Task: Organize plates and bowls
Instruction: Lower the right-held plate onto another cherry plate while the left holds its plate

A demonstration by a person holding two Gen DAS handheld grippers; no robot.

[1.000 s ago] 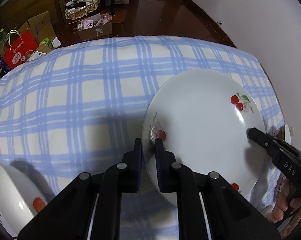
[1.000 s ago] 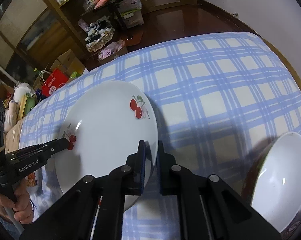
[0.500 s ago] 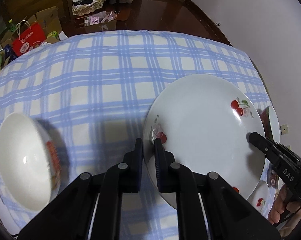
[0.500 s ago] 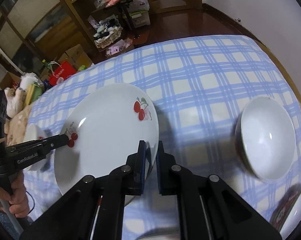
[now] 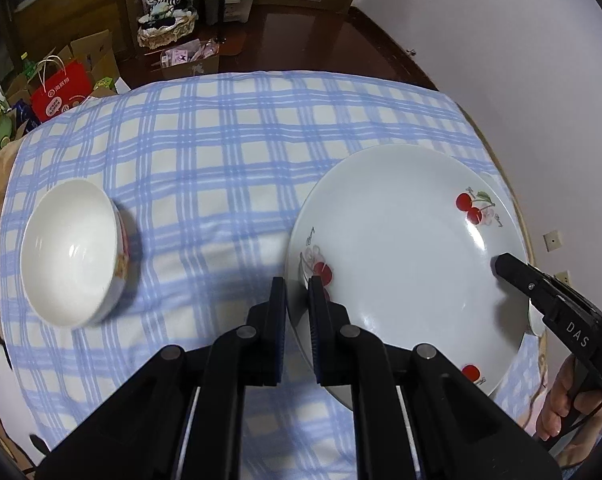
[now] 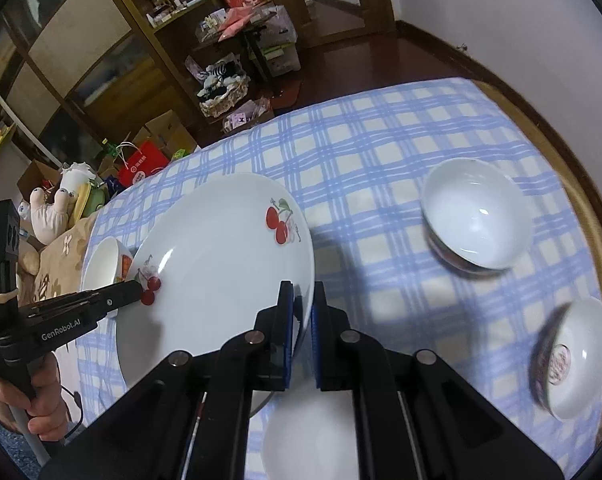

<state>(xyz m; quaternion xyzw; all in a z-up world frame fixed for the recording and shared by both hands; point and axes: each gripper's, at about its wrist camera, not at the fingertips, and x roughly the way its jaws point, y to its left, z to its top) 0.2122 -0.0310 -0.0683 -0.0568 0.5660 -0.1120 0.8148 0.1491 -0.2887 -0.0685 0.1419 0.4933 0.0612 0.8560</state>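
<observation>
A blue-checked tablecloth (image 6: 381, 168) covers the table, bearing three bowls (image 6: 475, 216).

Opposed wrist views, shared plate (image 5: 405, 248)

Left hand-held gripper (image 5: 297, 296) and right hand-held gripper (image 6: 301, 304) each clamp narrowly, fingers nearly closed.

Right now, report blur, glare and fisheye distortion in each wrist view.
Left wrist view: bowl slightly motion-smeared, glare streak on the cherry plate, table edge bowed by fisheye. Right wrist view: patterned bowl at lower right heavily smeared, white bowl mildly soft, gripper bodies sharp, dark vignette at the corners.
</observation>
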